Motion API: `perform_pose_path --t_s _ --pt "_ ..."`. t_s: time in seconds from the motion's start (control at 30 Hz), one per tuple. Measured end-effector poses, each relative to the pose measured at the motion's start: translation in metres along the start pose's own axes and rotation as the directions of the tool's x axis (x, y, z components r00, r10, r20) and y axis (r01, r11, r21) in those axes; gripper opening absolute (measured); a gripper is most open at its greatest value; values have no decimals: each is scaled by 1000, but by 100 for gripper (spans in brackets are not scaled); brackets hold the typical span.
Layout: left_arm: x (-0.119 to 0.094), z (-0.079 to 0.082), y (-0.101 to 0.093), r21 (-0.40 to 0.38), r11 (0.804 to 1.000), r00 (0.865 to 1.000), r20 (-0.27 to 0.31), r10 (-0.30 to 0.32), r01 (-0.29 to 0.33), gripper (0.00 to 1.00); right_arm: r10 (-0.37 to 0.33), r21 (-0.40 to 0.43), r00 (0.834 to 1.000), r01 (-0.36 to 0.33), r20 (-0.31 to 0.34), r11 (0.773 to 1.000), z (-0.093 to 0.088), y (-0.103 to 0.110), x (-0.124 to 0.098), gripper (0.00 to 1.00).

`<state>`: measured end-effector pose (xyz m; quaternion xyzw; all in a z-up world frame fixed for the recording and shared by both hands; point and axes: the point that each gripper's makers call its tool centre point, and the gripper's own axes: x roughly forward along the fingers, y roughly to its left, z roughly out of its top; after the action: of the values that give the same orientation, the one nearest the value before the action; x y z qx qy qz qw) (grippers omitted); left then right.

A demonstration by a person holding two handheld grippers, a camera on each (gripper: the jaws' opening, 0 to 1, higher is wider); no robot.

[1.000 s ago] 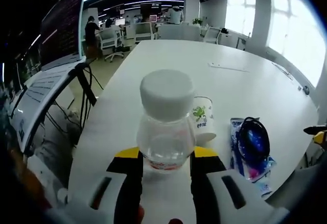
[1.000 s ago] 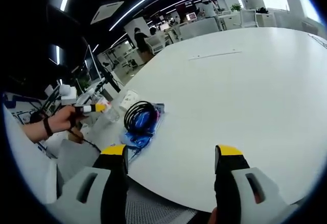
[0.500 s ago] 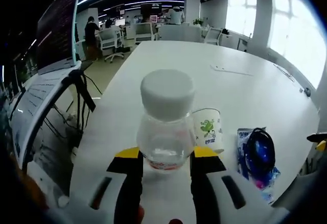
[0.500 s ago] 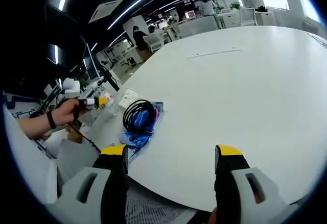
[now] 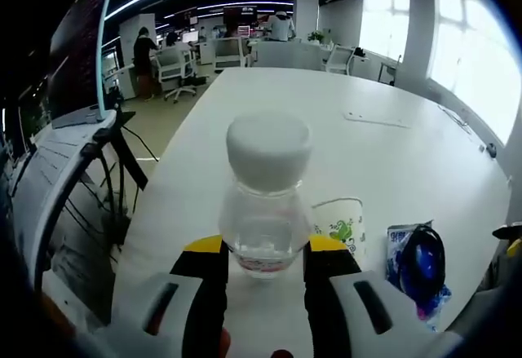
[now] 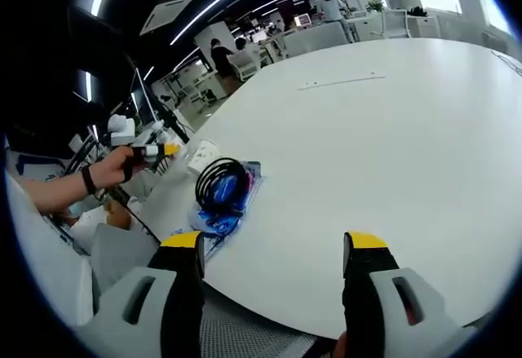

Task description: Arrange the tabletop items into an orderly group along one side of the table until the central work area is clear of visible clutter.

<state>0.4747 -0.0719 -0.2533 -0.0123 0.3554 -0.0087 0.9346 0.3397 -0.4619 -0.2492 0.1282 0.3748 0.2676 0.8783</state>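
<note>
While the left claw (image 5: 265,272) clamps a clear plastic bottle (image 5: 267,203) with a white cap above the white bench (image 5: 391,162), a paper cup (image 5: 342,226) printed with a green figure lies partly hidden behind the bottle, just beside a blue packet (image 5: 420,268) topped by a coiled black cable (image 6: 220,183). The right claw (image 6: 273,264) hangs open over the bench's near edge, its jaws well apart. The packet's print is too blurred to read.

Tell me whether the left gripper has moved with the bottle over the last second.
Yes. In the right gripper view the left gripper has shifted up and away from the coiled cable, carrying the bottle toward the table's edge.
</note>
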Motion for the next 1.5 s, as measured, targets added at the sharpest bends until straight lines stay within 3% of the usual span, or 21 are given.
perform_pose_path --t_s 0.37,1.5 --pt "13 11 3 -13 1000 1000 -2 6 -6 35 -7 4 1000 7 -5 1000 1 -2 -1 69" --pt "27 23 5 -39 999 1000 1 15 -15 35 -30 17 1000 30 3 999 -5 -7 -10 69"
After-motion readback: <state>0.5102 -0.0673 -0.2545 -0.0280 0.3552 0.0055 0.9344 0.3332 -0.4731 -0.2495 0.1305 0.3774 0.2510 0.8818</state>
